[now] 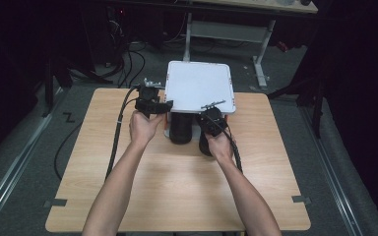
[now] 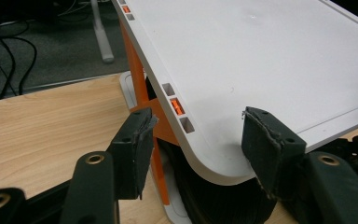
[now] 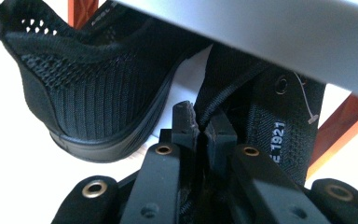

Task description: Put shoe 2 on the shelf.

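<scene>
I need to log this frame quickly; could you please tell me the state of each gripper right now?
Left gripper: open, jaws straddling the corner of the white shelf, pads not pressing it.
Right gripper: closed on the collar edge of the right black shoe.

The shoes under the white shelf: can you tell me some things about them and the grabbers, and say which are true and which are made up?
1. Two black shoes, the left shoe and the right shoe, sit under the white shelf. True.
2. The right gripper pinches the edge of the right shoe. True.
3. The left gripper is squeezed tight on a shoe. False: its jaws stand open around the shelf's corner.
4. The shelf has blue legs. False: its supports are orange.
5. The shelf stands on a wooden table. True.
</scene>
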A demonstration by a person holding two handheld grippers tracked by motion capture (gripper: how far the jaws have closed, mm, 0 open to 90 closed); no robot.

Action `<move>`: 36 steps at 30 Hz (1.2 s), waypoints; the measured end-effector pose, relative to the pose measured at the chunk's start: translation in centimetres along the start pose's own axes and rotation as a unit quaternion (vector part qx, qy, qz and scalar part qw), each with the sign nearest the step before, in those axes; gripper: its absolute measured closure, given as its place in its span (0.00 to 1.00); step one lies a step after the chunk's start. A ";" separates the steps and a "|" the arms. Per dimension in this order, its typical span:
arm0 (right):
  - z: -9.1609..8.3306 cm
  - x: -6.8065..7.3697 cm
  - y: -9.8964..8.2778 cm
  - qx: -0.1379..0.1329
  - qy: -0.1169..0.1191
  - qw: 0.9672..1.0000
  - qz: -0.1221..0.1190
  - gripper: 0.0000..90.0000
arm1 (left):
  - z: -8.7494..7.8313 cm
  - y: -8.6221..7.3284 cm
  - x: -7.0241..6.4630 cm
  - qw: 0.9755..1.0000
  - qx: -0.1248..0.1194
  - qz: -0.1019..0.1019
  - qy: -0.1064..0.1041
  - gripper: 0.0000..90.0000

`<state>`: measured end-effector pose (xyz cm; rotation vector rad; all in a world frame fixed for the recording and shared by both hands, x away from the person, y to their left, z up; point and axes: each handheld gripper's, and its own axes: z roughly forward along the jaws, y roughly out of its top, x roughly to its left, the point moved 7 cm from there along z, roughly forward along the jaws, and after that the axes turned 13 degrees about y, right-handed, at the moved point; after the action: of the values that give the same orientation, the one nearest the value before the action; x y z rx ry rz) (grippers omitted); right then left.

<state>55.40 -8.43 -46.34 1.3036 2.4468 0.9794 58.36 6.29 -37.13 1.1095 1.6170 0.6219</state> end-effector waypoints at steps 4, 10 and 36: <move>-0.1 0.0 0.0 -0.006 0.011 1.000 -0.003 0.74 | 0.0 0.0 0.1 1.000 0.001 -0.002 -0.001 0.49; -1.5 0.5 0.0 -0.019 0.025 0.999 -0.010 0.53 | -0.1 -0.1 0.0 1.000 -0.006 0.004 -0.002 0.49; -10.6 0.6 -6.0 -0.105 0.045 0.993 -0.040 0.52 | -0.1 -0.1 0.0 1.000 -0.011 0.001 -0.004 0.49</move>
<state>46.23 -15.21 -42.04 1.1082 2.3621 1.2588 58.25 6.23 -37.17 1.0957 1.5998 0.6346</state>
